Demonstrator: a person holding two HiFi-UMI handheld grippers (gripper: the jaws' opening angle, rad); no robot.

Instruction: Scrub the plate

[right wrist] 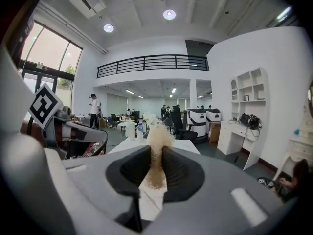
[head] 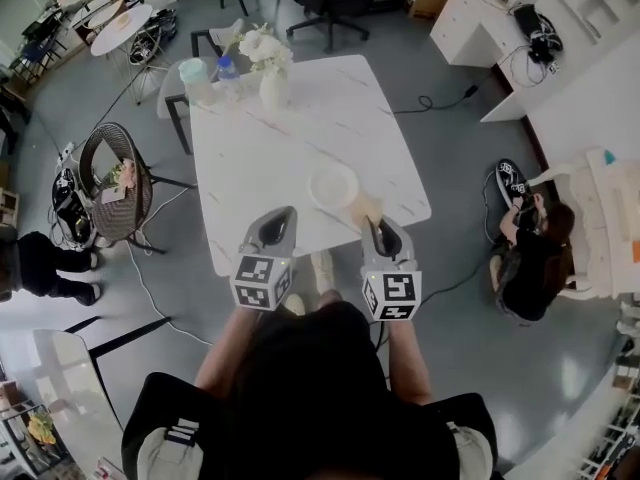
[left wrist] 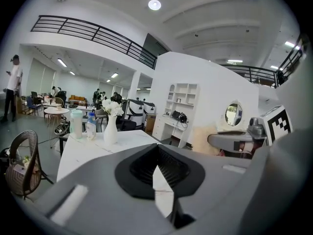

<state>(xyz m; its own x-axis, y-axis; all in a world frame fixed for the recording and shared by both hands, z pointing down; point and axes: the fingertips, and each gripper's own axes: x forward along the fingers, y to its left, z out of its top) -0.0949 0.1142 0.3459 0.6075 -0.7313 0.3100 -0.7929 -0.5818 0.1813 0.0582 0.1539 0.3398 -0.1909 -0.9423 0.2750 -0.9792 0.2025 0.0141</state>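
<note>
A white plate (head: 333, 185) lies near the front right edge of the white marble table (head: 290, 128). My right gripper (head: 376, 224) is shut on a beige scrub sponge (head: 366, 208), held just in front of the plate and above the table edge. In the right gripper view the sponge (right wrist: 156, 146) sticks up out of the closed jaws of my right gripper (right wrist: 155, 173). My left gripper (head: 286, 214) hangs to the plate's left, shut with nothing in it; its jaws (left wrist: 157, 168) meet on empty air. The plate is hidden in both gripper views.
A white vase of flowers (head: 268, 68) and two bottles (head: 205, 76) stand at the table's far left corner. A wicker chair (head: 115, 183) is left of the table. A person (head: 530, 258) sits on the floor at right. Cables run across the floor.
</note>
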